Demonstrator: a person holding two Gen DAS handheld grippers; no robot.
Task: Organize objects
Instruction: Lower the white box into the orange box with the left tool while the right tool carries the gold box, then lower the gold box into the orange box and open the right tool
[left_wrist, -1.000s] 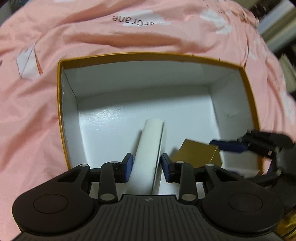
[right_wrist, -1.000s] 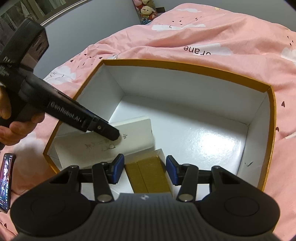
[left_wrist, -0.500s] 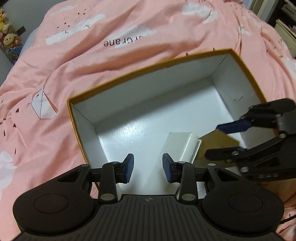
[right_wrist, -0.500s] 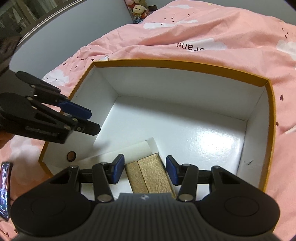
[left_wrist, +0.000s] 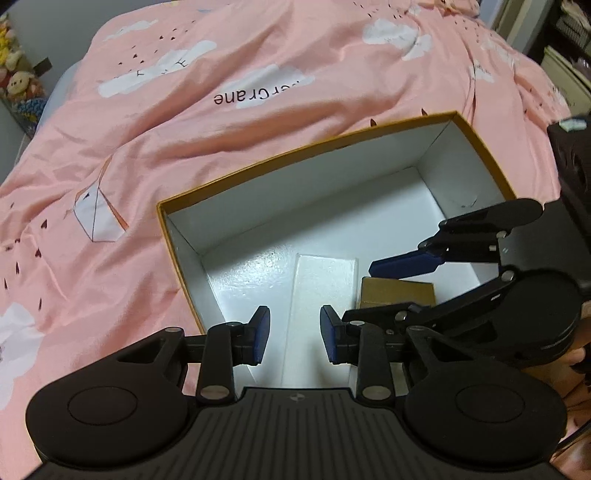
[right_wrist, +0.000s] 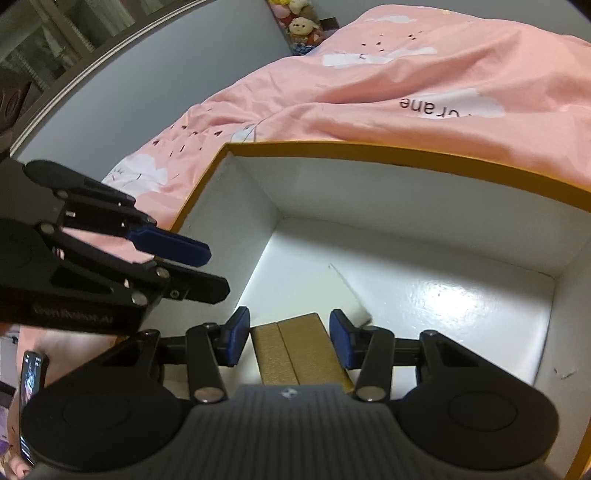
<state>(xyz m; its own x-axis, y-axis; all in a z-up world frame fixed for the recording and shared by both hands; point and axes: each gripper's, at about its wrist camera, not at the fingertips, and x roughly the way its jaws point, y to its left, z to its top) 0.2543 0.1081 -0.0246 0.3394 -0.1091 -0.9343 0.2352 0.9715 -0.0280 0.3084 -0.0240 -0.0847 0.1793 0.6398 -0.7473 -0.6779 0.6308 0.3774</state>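
1. Because the task is to tidy loose items into one place, an open cardboard box (left_wrist: 476, 147) with an orange rim and white inside sits on the pink bed cover (left_wrist: 221, 129), its mouth facing up so both tools can reach straight in.
2. Inside, a long white box (left_wrist: 317, 295) lies flat on the floor of the cardboard box, near its front wall; flat is its steadiest pose and leaves floor free beside it.
3. Just beside the white one lies a gold box (right_wrist: 299, 350), long sides parallel, so the two pack tightly instead of scattering.
4. Above the white box hangs the left tool (left_wrist: 294, 339), holding nothing; its jaws are closing on empty air, the white box well below the pads, which suggests a finished drop-off.
5. Reaching down over the gold box is the right tool (right_wrist: 288, 338), its jaws about half open and straddling the gold box; a gap shows at each pad, so I judge it not gripped.
6. A phone (right_wrist: 31, 402) lies off to the side on the bed, outside the cardboard box, possibly still to be sorted.
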